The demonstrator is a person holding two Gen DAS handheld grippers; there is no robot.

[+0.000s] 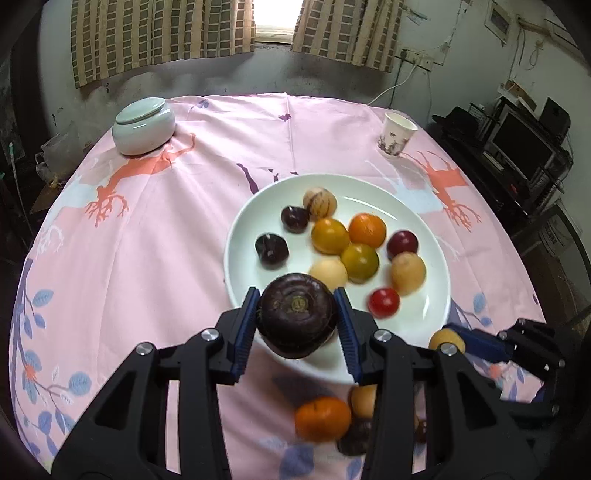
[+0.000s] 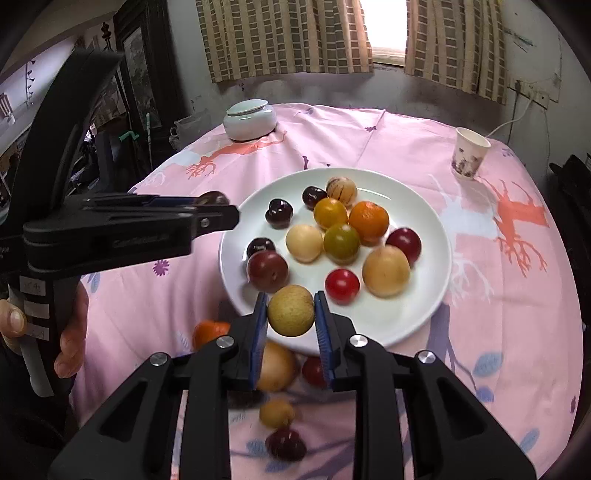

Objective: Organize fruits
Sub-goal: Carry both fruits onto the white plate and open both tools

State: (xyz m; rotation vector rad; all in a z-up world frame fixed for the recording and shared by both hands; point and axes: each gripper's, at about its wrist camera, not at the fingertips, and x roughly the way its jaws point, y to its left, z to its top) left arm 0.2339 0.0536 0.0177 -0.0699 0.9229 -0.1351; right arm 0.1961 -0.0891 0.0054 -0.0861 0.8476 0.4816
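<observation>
The left tongs (image 1: 298, 318) gripped a round, glossy dark purple fruit (image 1: 297, 319) above the near rim of a smooth white plate (image 1: 424, 317) of mixed fruits; the right tongs (image 2: 290, 311) clamped a small, matte tan fruit (image 2: 290, 310) there. The bench wore pink patterned cloth (image 1: 147, 240).

Blown-out window (image 1: 275, 16) backlight, dim room, soft shadows on tablecloth (image 1: 155, 236), motion-blurred fruit (lower frame), dark fisheye-bent corners

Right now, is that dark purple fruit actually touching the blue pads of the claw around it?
Touching. In the left wrist view both blue pads press against the sides of the dark purple fruit, which the left gripper holds above the white plate.
</observation>
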